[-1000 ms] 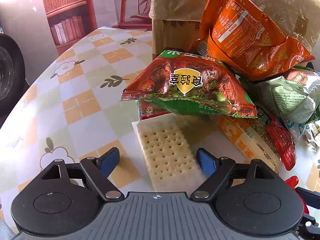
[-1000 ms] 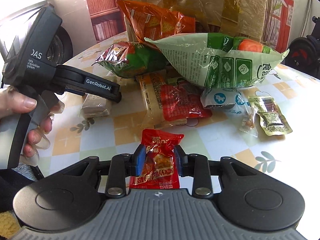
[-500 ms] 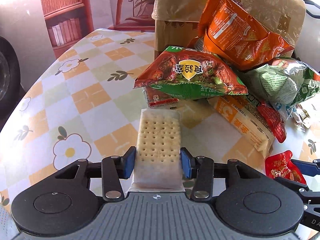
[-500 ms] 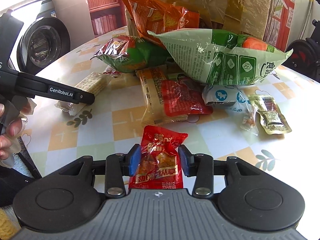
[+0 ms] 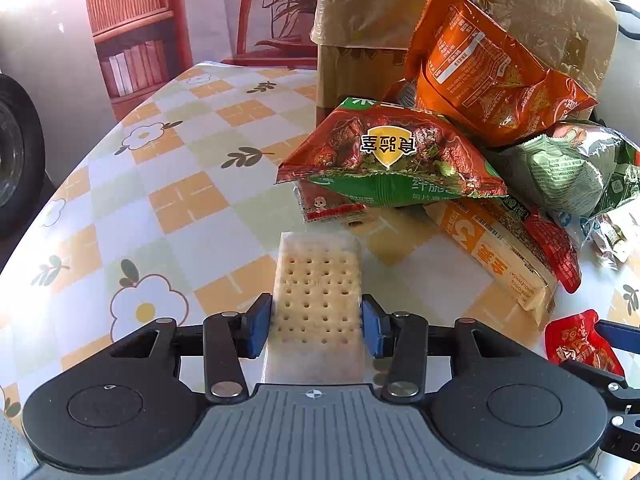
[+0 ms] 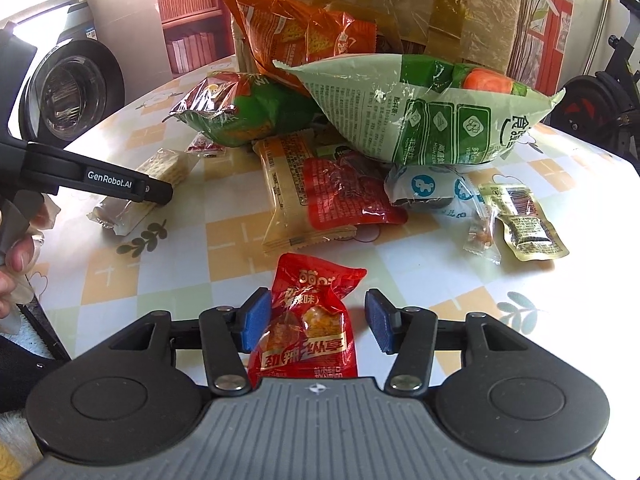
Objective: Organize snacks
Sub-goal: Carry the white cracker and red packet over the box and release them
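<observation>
Snacks lie on a checked, flower-printed tablecloth, most of them heaped at the far side against a wrapped cardboard box.

Left gripper: the blue pads press both long edges of a clear-wrapped cracker packet. The packet runs lengthwise between the fingers and points away toward the heap. In the right wrist view the packet shows beneath the black finger of this gripper.

Right gripper: the jaws are spread. The left pad touches a small red snack pouch; the right pad stands apart from it. The pouch lies on the cloth between the fingers. In the left wrist view the same pouch sits at the near right.

Beyond the grippers:
- A yellow flat packet lies just beyond the red pouch, with a red wrapper on top of it.
- A red-and-green bag rests on the heap's left side, over a small red-edged sachet.
- An orange bag leans against the box.
- A pale green bag lies across the heap's right side.
- A white-and-blue packet, a small clear sachet and an olive sachet lie to the right on the cloth.
</observation>
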